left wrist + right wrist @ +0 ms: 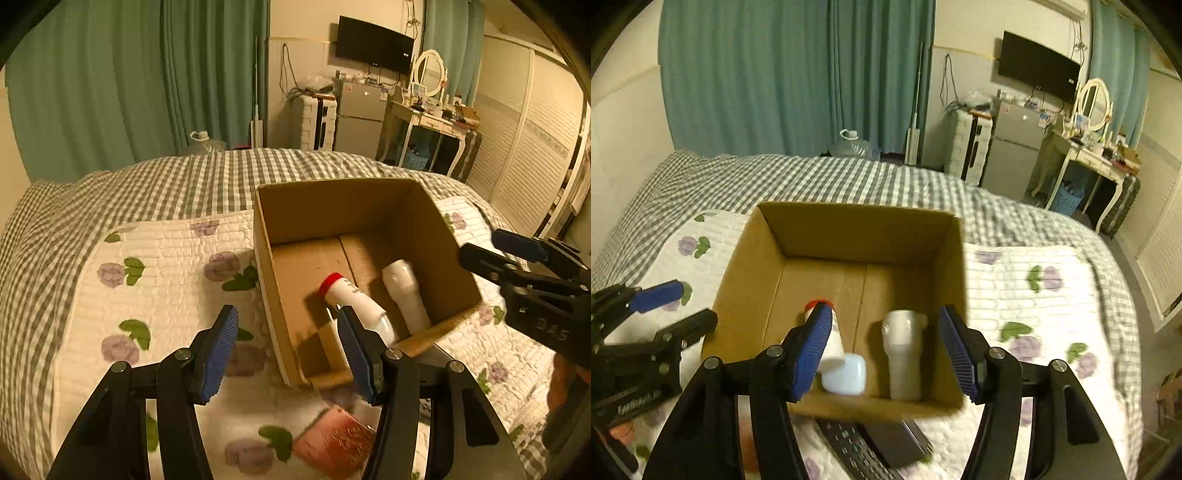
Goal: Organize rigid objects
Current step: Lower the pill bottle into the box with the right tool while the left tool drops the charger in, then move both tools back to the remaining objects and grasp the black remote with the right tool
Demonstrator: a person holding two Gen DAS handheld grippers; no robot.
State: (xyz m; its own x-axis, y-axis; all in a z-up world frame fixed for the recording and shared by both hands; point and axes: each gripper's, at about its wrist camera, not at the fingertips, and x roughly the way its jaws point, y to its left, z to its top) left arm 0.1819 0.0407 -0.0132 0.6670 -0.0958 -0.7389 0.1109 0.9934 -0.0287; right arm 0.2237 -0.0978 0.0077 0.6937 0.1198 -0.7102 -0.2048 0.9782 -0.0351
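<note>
We see both grippers, left [288, 347] and right [884, 350], spread apart (nothing held) near the cardboard box [768, 236] holding a red-capped bottle [354, 299].

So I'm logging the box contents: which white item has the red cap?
The bottle on the left in the box; the plain white piece beside it has no cap.

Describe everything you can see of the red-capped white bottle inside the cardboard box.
The red-capped white plastic bottle is a slim cylinder with a round red screw cap and faint dark print on its side. It lies on its side on the floor of the open brown cardboard box, cap toward the far wall. Its base meets a pale, rounded white container. Neither hand-held gripper touches it.
</note>
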